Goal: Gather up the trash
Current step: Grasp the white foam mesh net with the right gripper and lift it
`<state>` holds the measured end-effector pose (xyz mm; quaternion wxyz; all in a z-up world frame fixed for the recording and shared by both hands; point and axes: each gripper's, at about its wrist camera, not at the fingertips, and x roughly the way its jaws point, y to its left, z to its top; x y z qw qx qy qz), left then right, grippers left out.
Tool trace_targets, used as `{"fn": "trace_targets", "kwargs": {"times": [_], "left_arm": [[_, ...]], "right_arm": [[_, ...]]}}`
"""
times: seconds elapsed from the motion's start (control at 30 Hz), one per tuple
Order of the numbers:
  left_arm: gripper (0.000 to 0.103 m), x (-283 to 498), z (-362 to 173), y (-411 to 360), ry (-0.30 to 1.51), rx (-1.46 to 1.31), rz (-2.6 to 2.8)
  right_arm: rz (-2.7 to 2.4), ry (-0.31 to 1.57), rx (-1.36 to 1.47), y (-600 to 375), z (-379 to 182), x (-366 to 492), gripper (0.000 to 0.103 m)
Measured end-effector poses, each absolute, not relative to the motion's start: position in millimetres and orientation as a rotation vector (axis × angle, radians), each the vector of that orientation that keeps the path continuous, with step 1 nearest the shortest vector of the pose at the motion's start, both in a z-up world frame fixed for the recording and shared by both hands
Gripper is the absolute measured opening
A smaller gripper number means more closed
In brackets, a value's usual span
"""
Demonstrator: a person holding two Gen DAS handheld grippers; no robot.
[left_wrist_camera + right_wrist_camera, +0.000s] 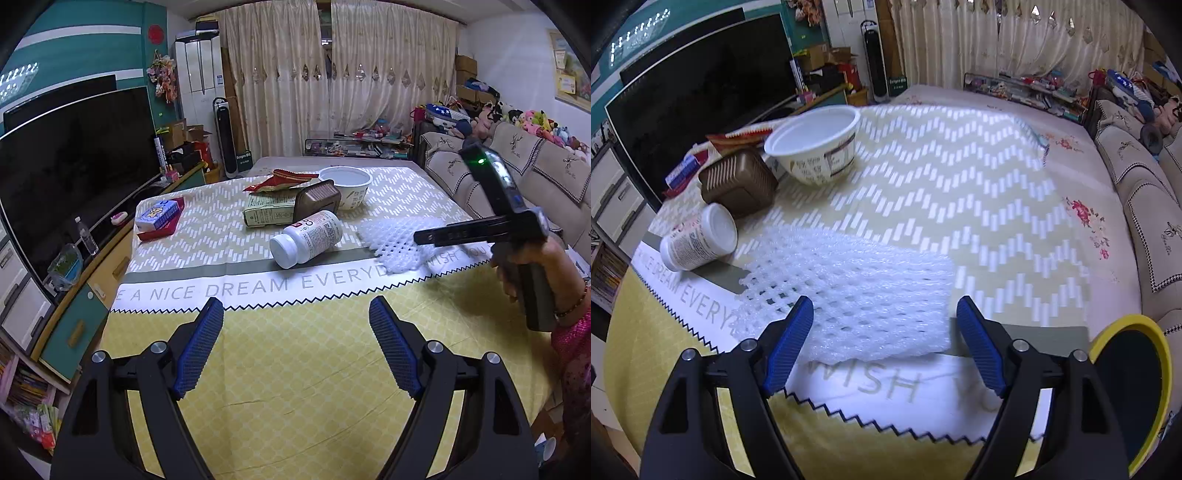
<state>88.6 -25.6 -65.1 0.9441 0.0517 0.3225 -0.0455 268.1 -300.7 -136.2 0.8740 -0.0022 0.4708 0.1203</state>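
My right hand-held gripper [884, 325] hangs spread wide just over the near edge of the white foam net [849, 291], its blue pads either side of it and pinching nothing. The net lies flat on the tabletop's patterned cloth [979, 206], partly over the printed lettering. I judge it very light, soft and springy, so it will squash and may slip out of a shallow pinch. I would bite well in at the near edge and gather a fold of mesh rather than nip one strand. The yellow-rimmed bin [1160, 373] sits at my right.

My left hand-held gripper [295, 325] is likewise spread and empty above bare cloth. Farther on lies the white pill bottle [306, 238] on its side. It looks rigid, smooth and free to roll, and is best taken across the body. Behind it stand a brown container [317, 199], a green carton [267, 212], a red snack wrapper [284, 181] and a white paper bowl [347, 184], which looks thin and crushable.
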Motion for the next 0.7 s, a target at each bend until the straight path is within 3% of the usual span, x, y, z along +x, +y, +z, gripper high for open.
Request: {"fn": "trace_targets", "kwargs": {"times": [0.07, 0.23, 0.4, 0.7], "left_arm": [[0.08, 89, -66, -25, 0.658, 0.108, -0.09], [0.08, 92, -69, -26, 0.669, 0.1, -0.094], [0.08, 93, -71, -31, 0.671, 0.11, -0.101], [0.08, 92, -70, -34, 0.666, 0.118, -0.101]], "right_arm": [[0.242, 0.978, -0.027, -297, -137, 266, 0.075], [0.225, 0.952, -0.059, -292, -133, 259, 0.05], [0.237, 0.908, -0.044, -293, -124, 247, 0.031], [0.236, 0.831, 0.023, -314, -98, 215, 0.027]]}}
